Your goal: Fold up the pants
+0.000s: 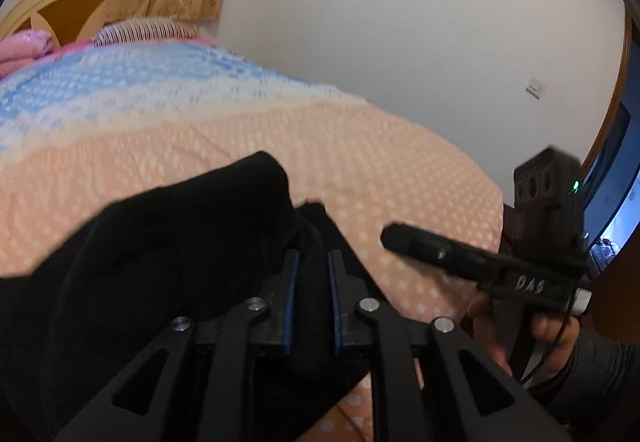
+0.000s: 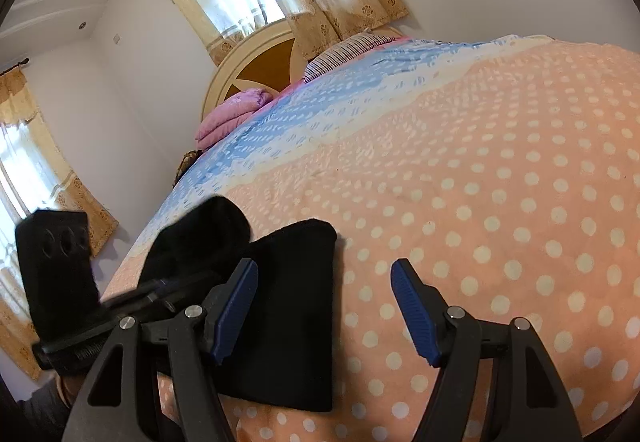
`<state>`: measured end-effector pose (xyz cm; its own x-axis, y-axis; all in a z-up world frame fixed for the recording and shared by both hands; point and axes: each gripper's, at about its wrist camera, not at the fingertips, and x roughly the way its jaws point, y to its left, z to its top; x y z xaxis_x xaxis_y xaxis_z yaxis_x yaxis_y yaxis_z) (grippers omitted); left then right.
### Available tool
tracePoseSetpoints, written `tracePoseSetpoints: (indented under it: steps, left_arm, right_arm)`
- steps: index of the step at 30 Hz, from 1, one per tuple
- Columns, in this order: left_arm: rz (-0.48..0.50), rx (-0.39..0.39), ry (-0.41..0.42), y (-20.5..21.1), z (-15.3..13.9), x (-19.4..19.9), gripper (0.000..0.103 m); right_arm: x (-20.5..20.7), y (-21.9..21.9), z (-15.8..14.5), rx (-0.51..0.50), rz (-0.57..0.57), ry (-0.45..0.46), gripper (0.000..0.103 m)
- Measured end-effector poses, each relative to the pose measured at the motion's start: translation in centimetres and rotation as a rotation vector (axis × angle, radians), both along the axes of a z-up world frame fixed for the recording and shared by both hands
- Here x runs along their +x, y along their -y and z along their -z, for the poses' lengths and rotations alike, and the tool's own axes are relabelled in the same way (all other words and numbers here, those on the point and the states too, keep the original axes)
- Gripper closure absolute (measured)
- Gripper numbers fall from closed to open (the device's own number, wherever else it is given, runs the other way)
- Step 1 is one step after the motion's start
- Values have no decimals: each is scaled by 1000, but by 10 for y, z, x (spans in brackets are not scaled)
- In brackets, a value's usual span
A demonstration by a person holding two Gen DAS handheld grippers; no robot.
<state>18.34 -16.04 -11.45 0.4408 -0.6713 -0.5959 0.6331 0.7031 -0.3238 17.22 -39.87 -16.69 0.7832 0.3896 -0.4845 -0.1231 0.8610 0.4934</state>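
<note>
You have two tools at work and one pair of black pants on the bed: your left tool has its blue pads pinched narrow on a bunch of the dark fabric, while your right tool stands wide with nothing between its fingers. The pants look plain black and partly folded, one flat rectangular panel lying on the peach polka-dot bedcover near the bed's foot, and a rumpled part lifted up by your left tool.
</note>
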Motion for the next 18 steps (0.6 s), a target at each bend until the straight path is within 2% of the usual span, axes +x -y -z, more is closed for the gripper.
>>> tracePoseSetpoints:
  steps: [1, 3, 5, 6, 9, 13, 18]
  left_arm:
    - [17, -15, -9, 1, -1, -6, 88]
    - [38, -20, 23, 2, -9, -21, 76]
    - [45, -7, 84, -2, -23, -42, 44]
    - [44, -13, 117, -6, -31, -52, 40]
    - [26, -20, 175, -26, -45, -73, 37]
    - [-138, 18, 249, -73, -49, -84, 25]
    - [-370, 51, 225, -135, -27, -71, 15]
  right_arm:
    - [1, -1, 0, -3, -1, 2, 33]
    - [0, -1, 1, -11, 0, 5, 33]
    - [-1, 0, 2, -7, 3, 4, 33]
    - [-2, 0, 2, -4, 8, 6, 33]
    - [-7, 0, -4, 9, 6, 34, 33]
    - [-12, -18, -17, 20, -81, 49, 33]
    - [-16, -71, -17, -97, -198, 32, 33]
